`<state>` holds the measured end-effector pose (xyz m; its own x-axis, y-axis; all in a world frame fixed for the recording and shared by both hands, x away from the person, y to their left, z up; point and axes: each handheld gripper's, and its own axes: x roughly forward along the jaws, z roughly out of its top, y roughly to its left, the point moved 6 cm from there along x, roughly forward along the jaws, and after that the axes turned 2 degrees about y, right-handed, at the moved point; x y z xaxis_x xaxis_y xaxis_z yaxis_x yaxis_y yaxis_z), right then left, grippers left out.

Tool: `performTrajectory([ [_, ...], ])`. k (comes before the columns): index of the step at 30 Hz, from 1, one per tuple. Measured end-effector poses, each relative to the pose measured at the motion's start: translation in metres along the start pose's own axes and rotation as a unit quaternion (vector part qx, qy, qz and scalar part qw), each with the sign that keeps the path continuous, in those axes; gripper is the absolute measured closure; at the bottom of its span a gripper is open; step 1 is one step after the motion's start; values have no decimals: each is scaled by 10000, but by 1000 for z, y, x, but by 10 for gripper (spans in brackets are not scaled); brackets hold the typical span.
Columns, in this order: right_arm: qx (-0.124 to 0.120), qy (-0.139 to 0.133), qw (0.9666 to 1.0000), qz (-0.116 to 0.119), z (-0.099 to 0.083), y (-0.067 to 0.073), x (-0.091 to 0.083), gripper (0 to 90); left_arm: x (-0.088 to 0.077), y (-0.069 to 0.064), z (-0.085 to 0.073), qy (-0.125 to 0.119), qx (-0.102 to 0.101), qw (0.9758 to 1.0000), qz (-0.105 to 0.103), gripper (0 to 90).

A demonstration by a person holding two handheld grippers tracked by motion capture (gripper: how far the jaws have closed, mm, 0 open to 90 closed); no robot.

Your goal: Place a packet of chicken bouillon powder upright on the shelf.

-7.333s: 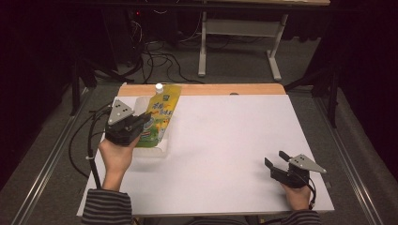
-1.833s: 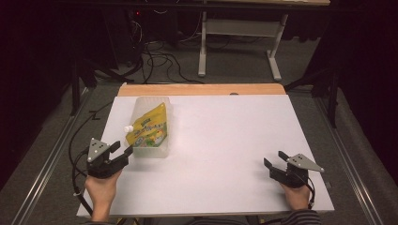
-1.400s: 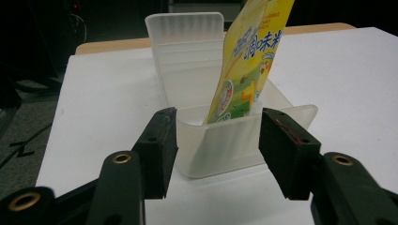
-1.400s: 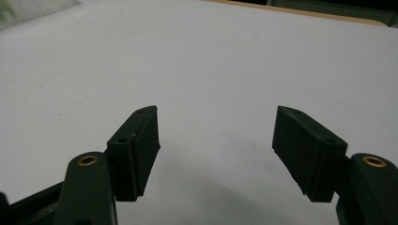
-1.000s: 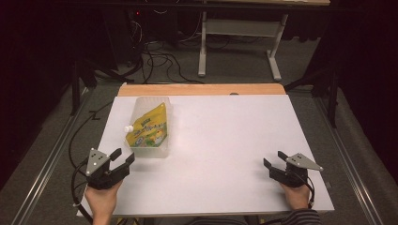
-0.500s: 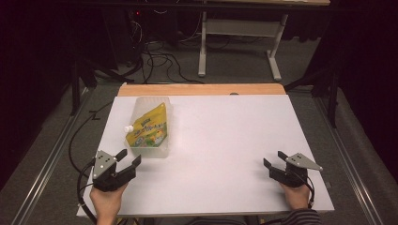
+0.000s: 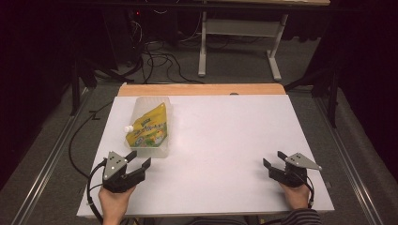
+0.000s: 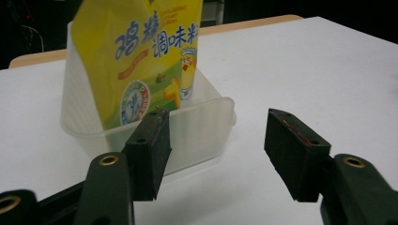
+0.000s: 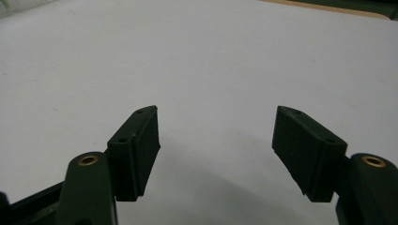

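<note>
High view: yellow spout pouch [image 7: 149,128] lies in a clear plastic tub [image 7: 157,151] at the table's [image 7: 225,140] far left; both grippers empty.
Pouch looks soft, slick, light; the tub's stiff rim is the surer hold. Left gripper [image 7: 139,161] has backed off to the near edge since earlier, its jaws just opening, now wide; right gripper [image 7: 273,161] unmoved, jaws wide.

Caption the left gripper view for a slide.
Open left gripper faces a clear tub holding a yellow pouch on the white table.
</note>
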<state>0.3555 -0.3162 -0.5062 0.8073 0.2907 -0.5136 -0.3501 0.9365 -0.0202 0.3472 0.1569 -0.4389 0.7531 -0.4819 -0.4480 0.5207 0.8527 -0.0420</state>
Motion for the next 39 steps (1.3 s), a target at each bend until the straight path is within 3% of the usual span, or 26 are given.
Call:
performTrajectory([
  [8,4,-4,10000,6,0,0,0,326,8,-15,2,59,292,9994,-168,388],
  [27,-11,-163,9999,23,0,0,-4,327,33,-44,7,-35,219,9979,-603,376],
  [39,25,-155,9999,64,0,0,-4,326,47,-53,9,97,182,9977,-650,351],
])
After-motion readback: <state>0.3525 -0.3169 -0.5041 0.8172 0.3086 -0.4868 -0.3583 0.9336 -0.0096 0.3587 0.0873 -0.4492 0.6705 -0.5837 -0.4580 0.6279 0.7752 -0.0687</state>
